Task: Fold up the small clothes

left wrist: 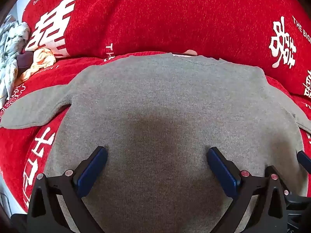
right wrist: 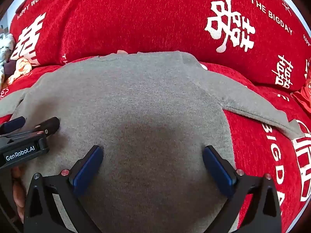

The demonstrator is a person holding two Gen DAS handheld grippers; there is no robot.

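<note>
A small grey knit sweater lies flat on a red sofa seat, neck toward the backrest, both sleeves spread out to the sides. It also shows in the right wrist view. My left gripper is open and empty, hovering over the sweater's lower middle. My right gripper is open and empty over the sweater's lower right part. The left gripper's body shows at the left edge of the right wrist view, and a fingertip of the right gripper at the right edge of the left wrist view.
The red sofa cover with white lettering rises as a backrest behind the sweater. A heap of crumpled light clothes lies at the far left of the seat, and shows in the right wrist view.
</note>
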